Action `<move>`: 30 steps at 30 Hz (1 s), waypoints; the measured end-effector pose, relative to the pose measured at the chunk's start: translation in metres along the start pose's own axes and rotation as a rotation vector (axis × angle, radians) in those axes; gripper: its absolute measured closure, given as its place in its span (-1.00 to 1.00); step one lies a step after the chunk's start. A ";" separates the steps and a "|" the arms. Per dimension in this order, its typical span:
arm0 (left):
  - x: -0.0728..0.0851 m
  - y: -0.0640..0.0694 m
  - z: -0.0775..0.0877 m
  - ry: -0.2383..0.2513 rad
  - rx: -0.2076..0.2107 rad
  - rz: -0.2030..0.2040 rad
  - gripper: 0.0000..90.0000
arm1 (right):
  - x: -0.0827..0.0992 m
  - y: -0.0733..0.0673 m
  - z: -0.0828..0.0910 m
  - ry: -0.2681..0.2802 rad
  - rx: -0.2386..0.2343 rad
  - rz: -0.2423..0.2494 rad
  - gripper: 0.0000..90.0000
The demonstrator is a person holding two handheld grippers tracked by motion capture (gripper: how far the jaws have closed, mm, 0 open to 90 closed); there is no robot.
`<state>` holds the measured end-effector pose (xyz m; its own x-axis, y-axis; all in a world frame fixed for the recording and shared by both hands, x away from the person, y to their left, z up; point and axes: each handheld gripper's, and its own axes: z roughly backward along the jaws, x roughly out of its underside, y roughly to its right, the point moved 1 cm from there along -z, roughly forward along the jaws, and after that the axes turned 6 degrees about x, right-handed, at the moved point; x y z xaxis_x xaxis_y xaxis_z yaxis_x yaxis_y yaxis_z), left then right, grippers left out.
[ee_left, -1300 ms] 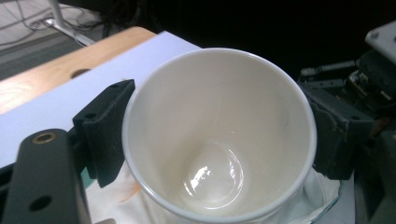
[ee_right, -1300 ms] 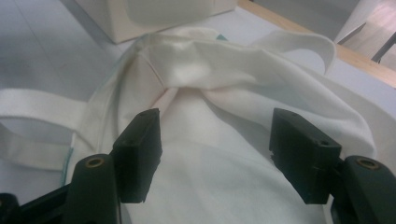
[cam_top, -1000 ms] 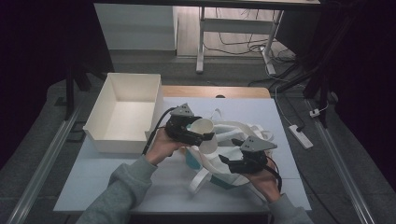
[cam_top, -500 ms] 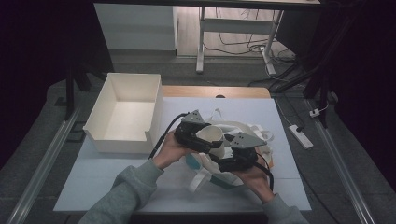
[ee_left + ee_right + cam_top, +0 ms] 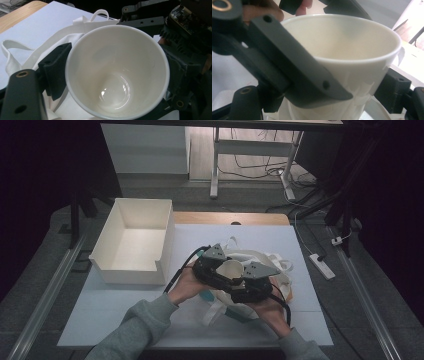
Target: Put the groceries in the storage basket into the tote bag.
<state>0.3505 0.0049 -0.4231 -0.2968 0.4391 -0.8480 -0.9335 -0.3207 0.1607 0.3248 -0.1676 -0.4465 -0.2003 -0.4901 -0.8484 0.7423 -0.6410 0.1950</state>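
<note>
White paper cup: the empty round white paper cup [image 5: 231,268] sat between both claws, mouth up.
Left claw: the left claw [image 5: 110,82] gripped the cup's sides.
Right claw: the right claw [image 5: 332,90] flanked the cup; jaws had just been closing; contact unclear.
Beneath: white cloth bag [image 5: 272,262] on pale worktop [image 5: 125,310].
Left side: open white box [image 5: 132,242].

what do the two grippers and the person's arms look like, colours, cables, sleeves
Both grippers are black, blocky handheld units. The left gripper and right gripper each carry a grey three-cornered plate on top and trail a black cable. Their jaws are flat black bars with round bolt holes and brass-coloured fittings; one pad is ribbed. The person wears grey sleeves on both forearms.
</note>
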 end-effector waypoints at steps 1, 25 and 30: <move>0.000 0.000 0.000 0.003 0.002 0.003 -0.59 | 0.000 0.000 0.000 0.001 -0.001 0.000 -0.51; 0.007 -0.045 0.052 0.083 -0.141 0.106 -0.65 | 0.011 0.048 0.017 0.018 0.168 -0.082 -0.51; 0.008 -0.048 0.050 0.064 -0.150 0.105 -0.65 | 0.012 0.049 0.011 0.009 0.169 -0.085 -0.51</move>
<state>0.3825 0.0657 -0.4128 -0.3728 0.3436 -0.8619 -0.8561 -0.4857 0.1766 0.3513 -0.2111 -0.4416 -0.2518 -0.4253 -0.8693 0.6049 -0.7704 0.2017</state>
